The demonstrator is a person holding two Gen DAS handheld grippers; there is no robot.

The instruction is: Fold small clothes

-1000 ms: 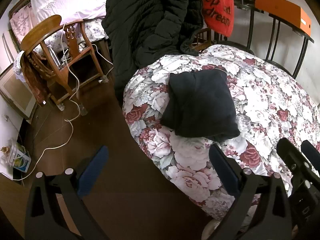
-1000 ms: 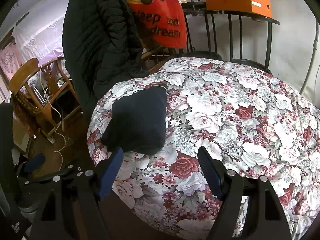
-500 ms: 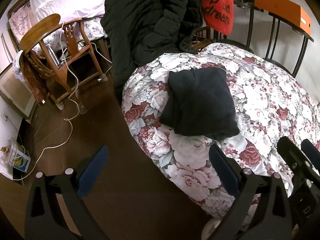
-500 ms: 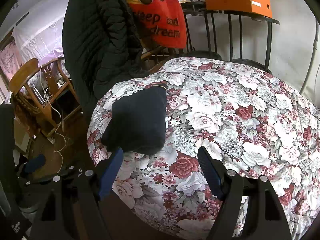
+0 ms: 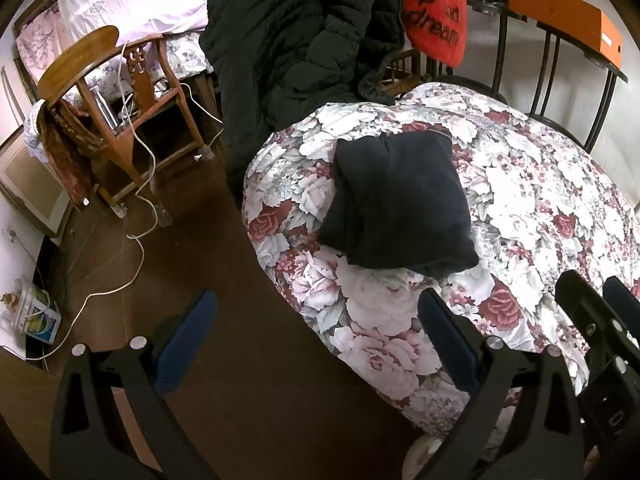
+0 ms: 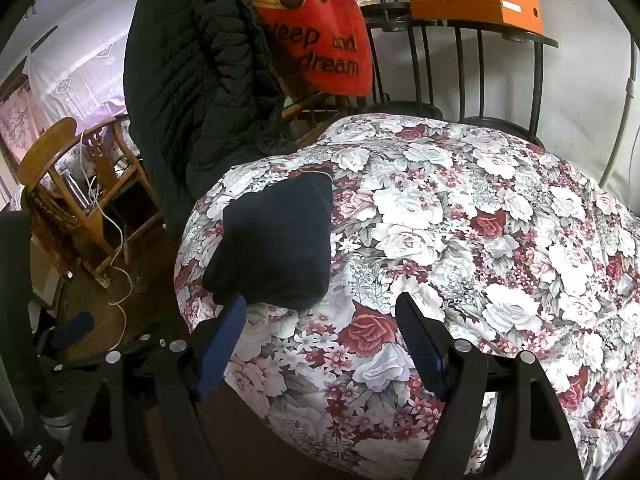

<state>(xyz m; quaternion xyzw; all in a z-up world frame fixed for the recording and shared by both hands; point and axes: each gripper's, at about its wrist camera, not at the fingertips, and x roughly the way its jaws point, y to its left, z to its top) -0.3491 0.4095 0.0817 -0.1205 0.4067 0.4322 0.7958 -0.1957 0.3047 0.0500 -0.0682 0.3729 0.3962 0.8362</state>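
Observation:
A dark navy garment [image 5: 400, 200] lies folded into a compact square on the floral-covered surface [image 5: 540, 200], near its left edge. It also shows in the right wrist view [image 6: 280, 244]. My left gripper [image 5: 316, 312] is open and empty, held back from the garment, its left finger over the floor. My right gripper [image 6: 320, 316] is open and empty, just in front of the garment's near edge, not touching it. The right gripper's fingers [image 5: 580, 300] show at the lower right of the left wrist view.
A black puffer jacket [image 6: 192, 80] and an orange-red "sleep and dream" cloth [image 6: 332, 52] hang behind the surface. An orange box [image 6: 476, 0] sits on a black metal rack. A wooden chair [image 5: 120, 112] with white cables stands on the brown floor at left.
The left wrist view has shifted slightly, so the garment sits a little higher and further off. The right gripper and the garment have not moved.

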